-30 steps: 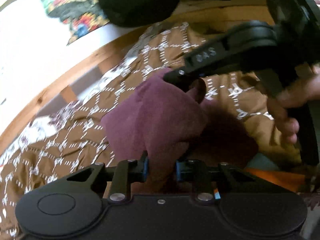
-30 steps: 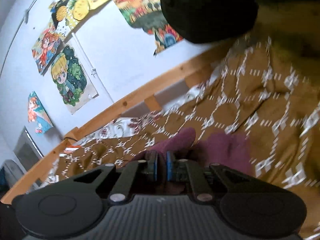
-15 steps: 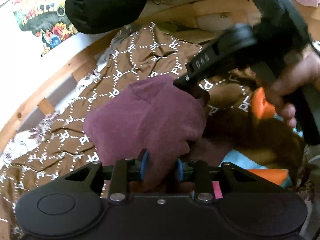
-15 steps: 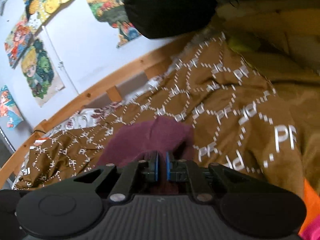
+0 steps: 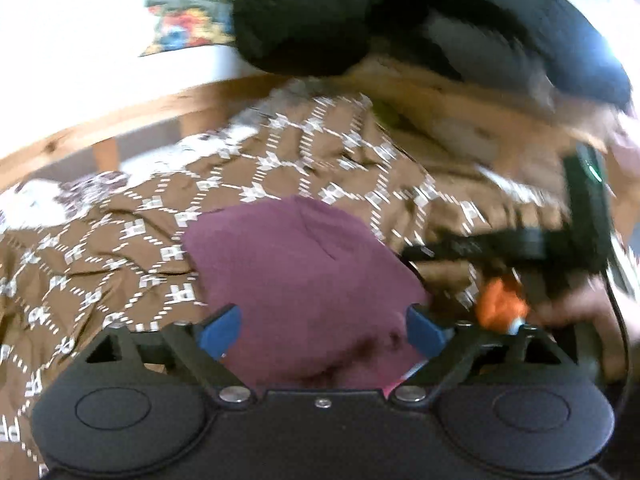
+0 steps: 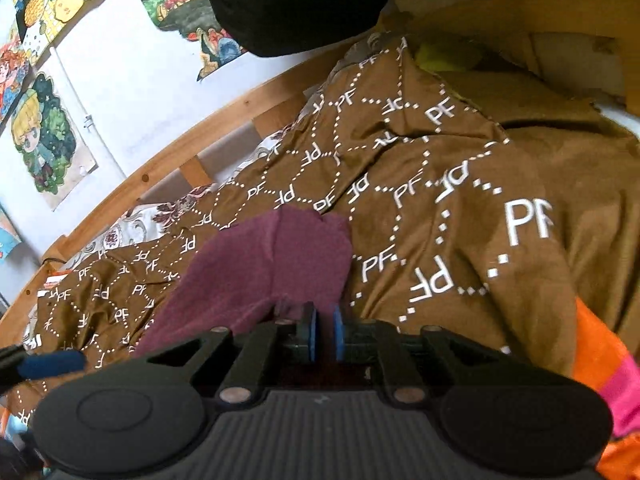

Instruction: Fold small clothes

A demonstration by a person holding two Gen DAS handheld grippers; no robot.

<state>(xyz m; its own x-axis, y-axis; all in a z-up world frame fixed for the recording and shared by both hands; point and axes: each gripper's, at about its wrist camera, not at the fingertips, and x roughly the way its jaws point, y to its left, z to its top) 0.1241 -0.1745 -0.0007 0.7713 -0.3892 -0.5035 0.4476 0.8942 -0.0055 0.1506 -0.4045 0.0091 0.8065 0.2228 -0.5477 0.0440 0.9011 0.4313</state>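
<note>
Maroon garment (image 5: 304, 280) between opening left gripper (image 5: 322, 330) jaws — unpinched

The small garment (image 5: 296, 280) lies on the bedspread (image 5: 100, 248), apparently before the bed rail (image 5: 120, 120).

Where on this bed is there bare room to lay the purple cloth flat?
Free: the brown patterned bedspread between the maroon cloth and the wooden rail, and its stretch right of the cloth. Crowded: the near right corner, with orange and pink clothes.
</note>
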